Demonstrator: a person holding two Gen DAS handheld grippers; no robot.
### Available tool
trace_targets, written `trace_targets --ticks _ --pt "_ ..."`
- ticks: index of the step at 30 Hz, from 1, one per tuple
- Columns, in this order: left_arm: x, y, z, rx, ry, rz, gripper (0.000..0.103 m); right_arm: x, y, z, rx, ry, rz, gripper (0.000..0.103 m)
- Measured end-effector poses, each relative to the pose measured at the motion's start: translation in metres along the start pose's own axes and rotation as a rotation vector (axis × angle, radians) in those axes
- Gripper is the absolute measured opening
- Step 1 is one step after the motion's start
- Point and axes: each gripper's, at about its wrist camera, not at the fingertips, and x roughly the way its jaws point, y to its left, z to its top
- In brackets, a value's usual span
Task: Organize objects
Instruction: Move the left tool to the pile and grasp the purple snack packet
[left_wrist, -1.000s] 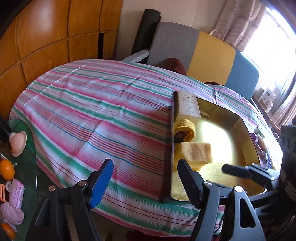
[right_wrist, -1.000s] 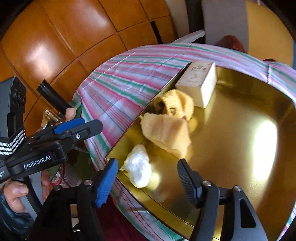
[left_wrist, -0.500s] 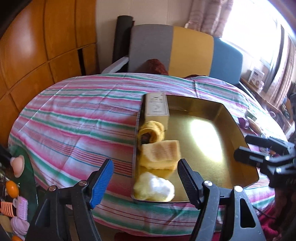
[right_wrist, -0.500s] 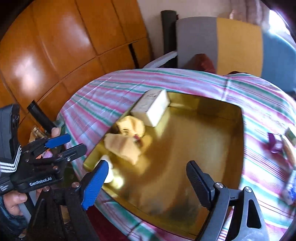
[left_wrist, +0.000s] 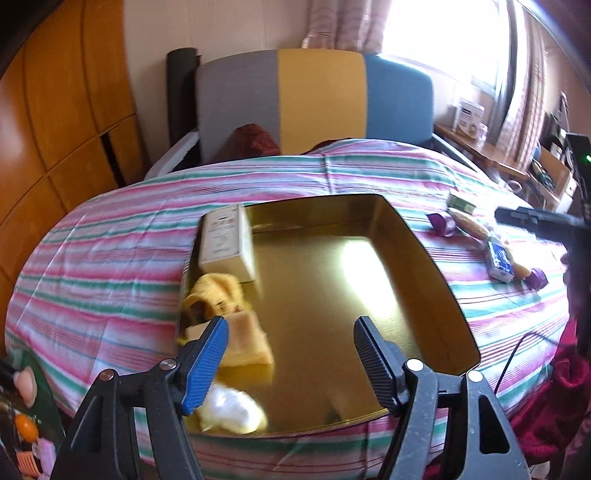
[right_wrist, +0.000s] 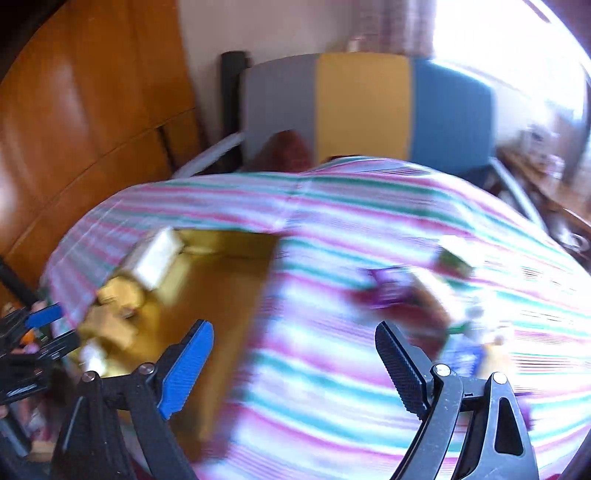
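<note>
The left tongs (left_wrist: 290, 363) hung released over the near end of the gold tray (left_wrist: 424, 266), gripping nothing. Along the tray's left side lay a white box (left_wrist: 226, 242), yellow cloths (left_wrist: 218, 295) and a white wad (left_wrist: 232, 410). The right tongs (right_wrist: 293, 369) had just been opening, nothing between them, above the striped bench (right_wrist: 332, 387); small items (left_wrist: 498, 256) lay near its right edge.

Striped tablecloth (left_wrist: 110, 258), tricolour chair (left_wrist: 317, 99), wood panelling (left_wrist: 55, 110).
</note>
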Motion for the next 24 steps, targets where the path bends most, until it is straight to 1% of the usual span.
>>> trace_targets --ticks 3,6,7,8,11,13,15,21,24 --pt "0.006 -0.015 0.006 0.029 0.010 -0.026 0.071 0.001 -0.046 0.002 0.068 -0.018 -0.102 0.093" --pt "0.014 -0.027 0.013 0.030 0.034 -0.073 0.071 0.004 -0.088 -0.004 0.120 -0.043 -0.257 0.093" --pt "0.016 -0.032 0.016 0.034 0.041 -0.086 0.071 0.006 -0.102 -0.008 0.150 -0.049 -0.298 0.093" --pt "0.018 -0.038 0.018 0.042 0.043 -0.094 0.071 0.008 -0.119 -0.013 0.207 -0.049 -0.324 0.093" --pt "0.025 -0.058 0.029 0.071 0.056 -0.131 0.071 0.007 -0.154 -0.021 0.356 -0.041 -0.348 0.093" --pt "0.029 -0.072 0.037 0.091 0.060 -0.150 0.071 0.000 -0.164 -0.021 0.408 -0.075 -0.335 0.094" --pt "0.035 -0.087 0.046 0.109 0.069 -0.176 0.069 -0.005 -0.173 -0.024 0.455 -0.085 -0.316 0.095" --pt "0.058 -0.139 0.070 0.209 0.084 -0.219 0.066 -0.005 -0.181 -0.030 0.527 -0.067 -0.287 0.095" --pt "0.077 -0.161 0.088 0.215 0.129 -0.271 0.065 -0.006 -0.180 -0.032 0.541 -0.068 -0.262 0.095"
